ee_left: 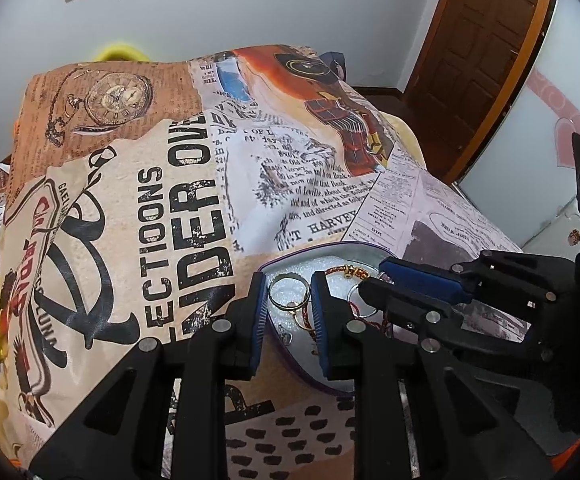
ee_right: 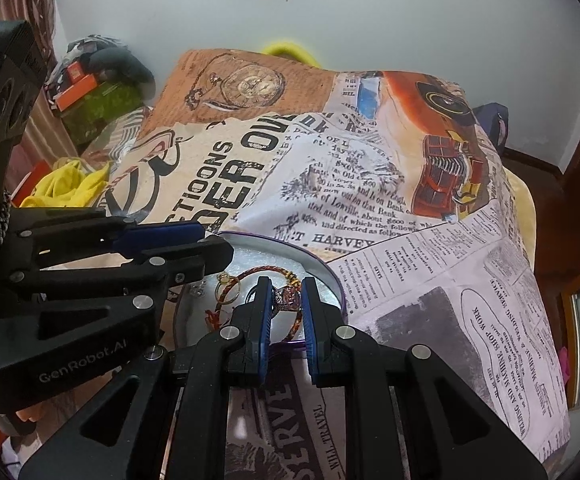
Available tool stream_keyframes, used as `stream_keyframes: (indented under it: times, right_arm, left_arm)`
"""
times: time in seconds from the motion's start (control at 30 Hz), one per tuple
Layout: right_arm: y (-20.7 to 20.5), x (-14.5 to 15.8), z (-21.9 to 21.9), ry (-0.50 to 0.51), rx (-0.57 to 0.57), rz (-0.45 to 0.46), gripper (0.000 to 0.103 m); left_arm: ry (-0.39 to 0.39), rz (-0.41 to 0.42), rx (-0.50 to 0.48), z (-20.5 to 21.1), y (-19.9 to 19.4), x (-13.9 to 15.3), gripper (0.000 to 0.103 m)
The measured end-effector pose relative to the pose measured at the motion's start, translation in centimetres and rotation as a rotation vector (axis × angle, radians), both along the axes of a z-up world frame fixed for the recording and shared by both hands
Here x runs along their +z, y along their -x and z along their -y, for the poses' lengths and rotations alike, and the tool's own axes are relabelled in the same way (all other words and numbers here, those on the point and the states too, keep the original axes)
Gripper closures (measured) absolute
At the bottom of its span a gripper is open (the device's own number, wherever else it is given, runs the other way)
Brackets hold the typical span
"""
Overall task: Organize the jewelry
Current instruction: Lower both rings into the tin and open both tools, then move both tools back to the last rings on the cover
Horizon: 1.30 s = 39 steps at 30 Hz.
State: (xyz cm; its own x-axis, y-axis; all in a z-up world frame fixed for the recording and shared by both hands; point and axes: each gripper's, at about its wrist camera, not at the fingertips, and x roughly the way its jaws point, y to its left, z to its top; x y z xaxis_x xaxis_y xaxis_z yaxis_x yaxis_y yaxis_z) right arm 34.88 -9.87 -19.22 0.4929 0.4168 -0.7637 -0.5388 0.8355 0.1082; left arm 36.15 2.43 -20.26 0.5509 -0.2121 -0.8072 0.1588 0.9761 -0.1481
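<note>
Two claws meet over a round tin [ee_right: 332, 280] lined with white foam, resting on a bed covered by a newspaper-print blanket [ee_left: 138, 208]. The left claw [ee_left: 289, 312] stands parted above a silver ring [ee_left: 288, 292]. The right claw [ee_right: 286, 312], fingers apart, flanks a jewelled ring [ee_right: 286, 298] beside a red braided bracelet [ee_right: 258, 272].

Left gripper [ee_left: 289, 276]: black plastic linkage, blue ribbed pads, silver pivot screws. Right gripper [ee_right: 286, 280]: same build. "GenRobot.AI" in grey lettering on the left housing.
</note>
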Motion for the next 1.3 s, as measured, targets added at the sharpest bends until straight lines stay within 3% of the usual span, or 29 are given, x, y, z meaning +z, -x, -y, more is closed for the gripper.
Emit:
stream_keyframes:
  times: [0.27,1.0,1.13,1.3]
  right_arm:
    - [0.6,1.1,0.0,0.01,-0.008,0.035,0.083]
    - [6.7,6.7,2.2,-0.027,-0.039,0.139,0.083]
    - [8.4,7.5,2.7,-0.033,-0.044,0.153,0.083]
    - [9.7,7.5,3.6,-0.036,-0.052,0.144,0.083]
  left_arm:
    - [-0.003,0.016,0.001,-0.1,0.8,1.1,0.082]
    - [-0.05,0.134,0.024,-0.6,8.5,7.6,0.081]
    - [-0.05,0.145,0.035,-0.7,10.2,8.2,0.071]
    - [-0.052,0.128,0.044,-0.9,12.2,7.8,0.07]
